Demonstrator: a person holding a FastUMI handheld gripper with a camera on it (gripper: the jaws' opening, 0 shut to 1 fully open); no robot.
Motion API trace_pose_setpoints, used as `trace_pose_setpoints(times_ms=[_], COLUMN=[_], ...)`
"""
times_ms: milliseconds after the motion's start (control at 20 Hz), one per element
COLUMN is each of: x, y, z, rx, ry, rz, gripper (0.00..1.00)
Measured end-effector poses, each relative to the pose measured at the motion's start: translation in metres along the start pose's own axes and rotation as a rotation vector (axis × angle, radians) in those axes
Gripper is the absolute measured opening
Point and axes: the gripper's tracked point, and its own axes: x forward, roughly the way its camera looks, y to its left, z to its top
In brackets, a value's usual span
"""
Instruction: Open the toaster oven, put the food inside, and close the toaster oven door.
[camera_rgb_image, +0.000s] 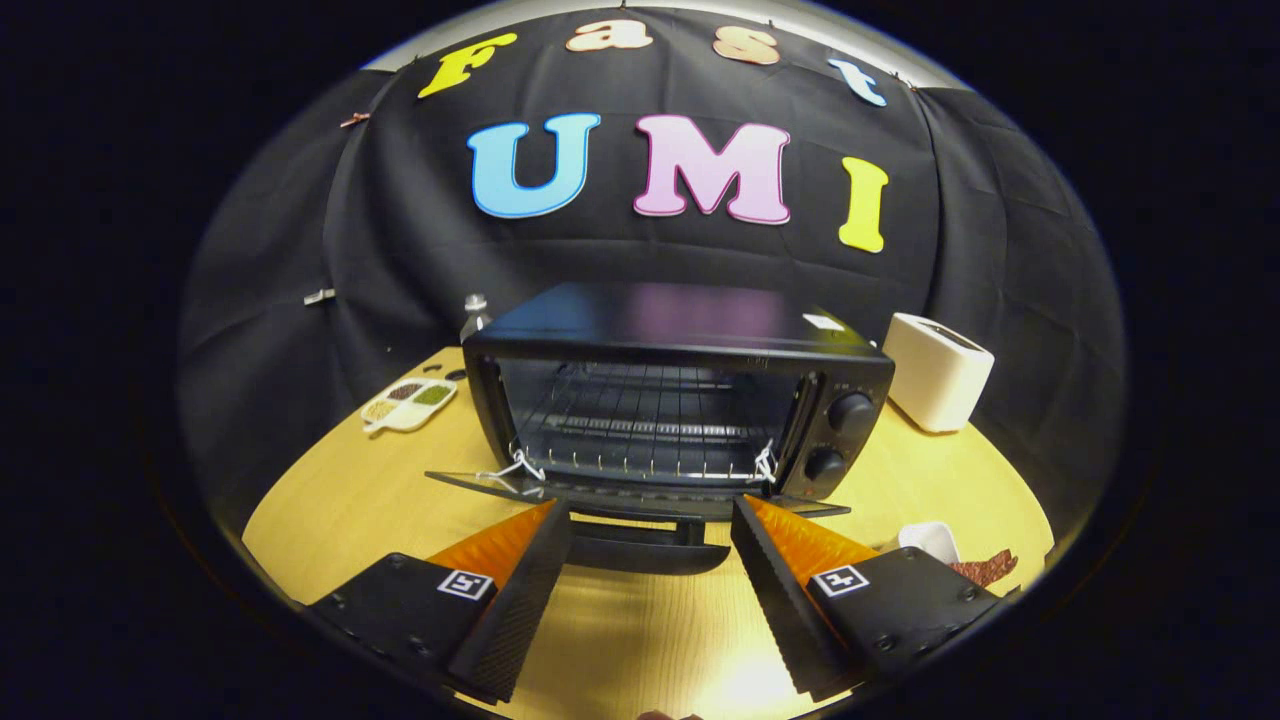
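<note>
Scene: a black toaster oven (680, 400) stands on a round wooden table (350, 510), its glass door (600, 490) dropped flat toward the camera.
Door: lies level on its hinges with the handle (645, 550) at the near edge, apparently left down so the cavity can be loaded.
Gripper: the gripper (650, 520) sits low before the door, fingers spread wide and holding nothing; the handle lies between the tips.
Cavity: a wire rack (640, 420) spans the inside, bare of food.
Food: a reddish-brown piece (985, 568), likely the item to load, lies beside a small white cup (930, 540), just past the right finger.
Side tray: a white divided dish (408, 404) left of the oven holds green, brown and pale fillings in separate wells.
Background: a cream toaster (938, 370) stands right of the oven.
Stage: opening appears done; fetching the food looks next.
</note>
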Motion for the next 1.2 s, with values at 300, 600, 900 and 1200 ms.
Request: trace_pose_setpoints(times_ms=[300,600,900,1200], x=[-0.002,-0.034,-0.082,-0.09], y=[-0.01,-0.04,-0.141,-0.245], z=[-0.065,-0.032,0.038,0.056], rx=[0.044,0.066,-0.004,0.066], ry=[0.18,0.13,0.017,-0.004], rz=[0.011,0.001,-0.055,-0.103], gripper=[0.99,0.99,0.99,0.99])
